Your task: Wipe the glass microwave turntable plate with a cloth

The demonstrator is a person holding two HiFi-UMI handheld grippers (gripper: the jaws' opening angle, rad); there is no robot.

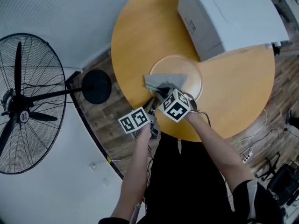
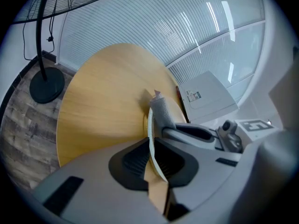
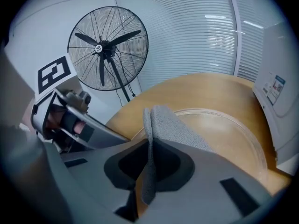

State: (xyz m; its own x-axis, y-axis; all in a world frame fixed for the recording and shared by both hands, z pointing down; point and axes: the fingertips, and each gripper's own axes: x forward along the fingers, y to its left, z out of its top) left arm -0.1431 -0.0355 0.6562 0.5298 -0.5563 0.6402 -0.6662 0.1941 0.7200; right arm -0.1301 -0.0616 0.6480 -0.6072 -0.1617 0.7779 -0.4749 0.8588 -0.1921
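Plate point(image 1: 190, 71) of clear glass lies flat on the round wooden desk point(image 1: 140, 31), close to the desk's near edge. The left tongs point(image 2: 153, 158) are shut on the plate's near rim, and the thin glass edge runs between their two pads. The right tongs point(image 3: 148, 164) are clamped on a grey cloth point(image 1: 164, 81), with one fold pinched between the jaws. The rest of the cloth drapes forward onto the near-left part of the plate and covers some of the rim there. The two tongs sit just beside each other at the plate's near side, the right one slightly further over the plate. A bare forearm reaches in behind each.

Beyond the plate, to its right, a white box point(image 1: 229, 13) stands on the desk with its near corner close to the plate's far rim. Well to the plate's left, off the desk, a large black fan point(image 1: 21, 106) stands on the wooden floor. Its round base point(image 1: 96, 86) is just beside the desk's edge.
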